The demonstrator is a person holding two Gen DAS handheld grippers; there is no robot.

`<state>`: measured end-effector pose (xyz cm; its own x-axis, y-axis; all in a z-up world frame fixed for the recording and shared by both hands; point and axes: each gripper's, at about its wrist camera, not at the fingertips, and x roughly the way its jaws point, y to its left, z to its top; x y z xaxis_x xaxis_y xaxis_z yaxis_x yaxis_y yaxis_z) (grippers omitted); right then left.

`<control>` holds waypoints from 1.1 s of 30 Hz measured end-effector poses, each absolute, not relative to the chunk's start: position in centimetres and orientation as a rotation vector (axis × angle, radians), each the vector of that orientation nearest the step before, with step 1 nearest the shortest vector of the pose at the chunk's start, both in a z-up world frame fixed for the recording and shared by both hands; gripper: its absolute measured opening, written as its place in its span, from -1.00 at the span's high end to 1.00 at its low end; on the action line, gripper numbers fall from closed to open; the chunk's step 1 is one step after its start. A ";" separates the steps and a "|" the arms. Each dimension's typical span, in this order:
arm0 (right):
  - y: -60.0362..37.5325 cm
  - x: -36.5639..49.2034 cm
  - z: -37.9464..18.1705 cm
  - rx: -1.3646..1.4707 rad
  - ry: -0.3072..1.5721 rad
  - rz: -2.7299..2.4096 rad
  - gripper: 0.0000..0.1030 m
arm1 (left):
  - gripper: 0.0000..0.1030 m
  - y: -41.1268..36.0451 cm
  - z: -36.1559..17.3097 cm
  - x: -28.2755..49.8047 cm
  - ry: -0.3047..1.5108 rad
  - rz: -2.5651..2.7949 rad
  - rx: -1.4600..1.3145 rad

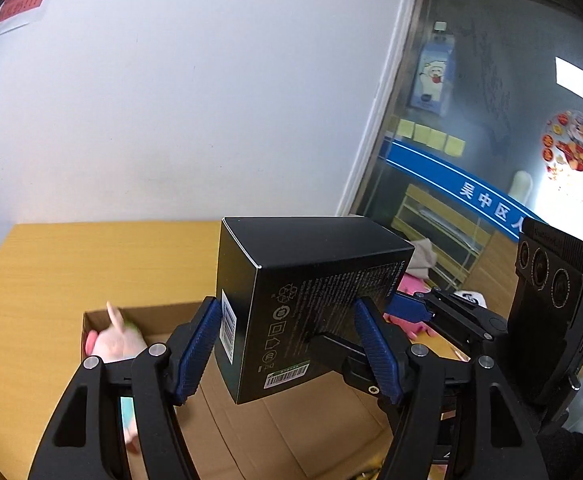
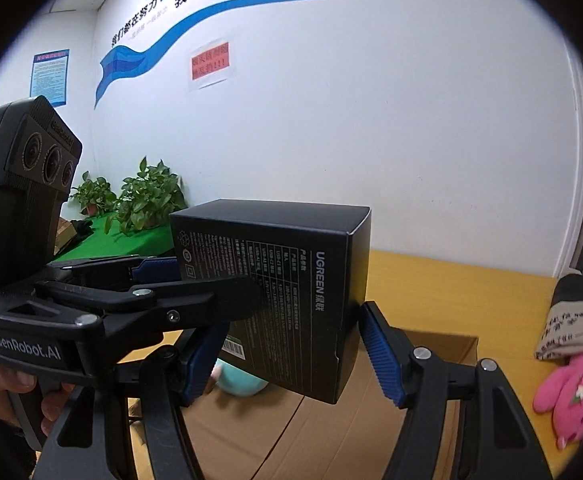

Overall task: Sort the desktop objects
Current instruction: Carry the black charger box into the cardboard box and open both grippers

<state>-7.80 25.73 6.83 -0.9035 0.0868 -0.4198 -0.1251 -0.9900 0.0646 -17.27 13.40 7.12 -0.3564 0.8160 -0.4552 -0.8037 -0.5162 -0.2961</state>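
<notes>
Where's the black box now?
The black box is mid-air, centre of both wrist views, between the left gripper and right gripper, above the cardboard carton.

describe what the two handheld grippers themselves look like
Both are matte black frames with silver pivot screws and ribbed blue pads on the fingers. The left gripper carries a three-lens camera block and white GenRobot.AI lettering; the right gripper has a matching block with a green light.

Black UGREEN box (image 2: 291,288) above open cardboard carton (image 2: 331,432), left tool (image 2: 195,280) clamping it, right tool (image 2: 291,360) seemingly touching.
</notes>
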 end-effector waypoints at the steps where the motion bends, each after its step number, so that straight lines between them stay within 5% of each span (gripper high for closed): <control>1: 26.2 -8.6 6.9 -0.656 0.141 2.955 -0.29 | -0.40 14.0 7.1 -18.3 -0.025 1.996 -0.697; 9: 32.1 -15.4 4.1 -0.857 0.293 2.930 -0.29 | -0.40 19.6 3.5 -24.9 0.045 2.028 -0.844; 26: 37.8 -22.9 -13.1 -1.372 0.632 2.718 -0.29 | -0.40 26.2 -13.8 -32.4 0.127 1.938 -1.347; 33: 37.7 -24.2 -15.1 -1.480 0.664 2.668 -0.35 | -0.39 27.0 -15.9 -33.6 0.094 1.936 -1.454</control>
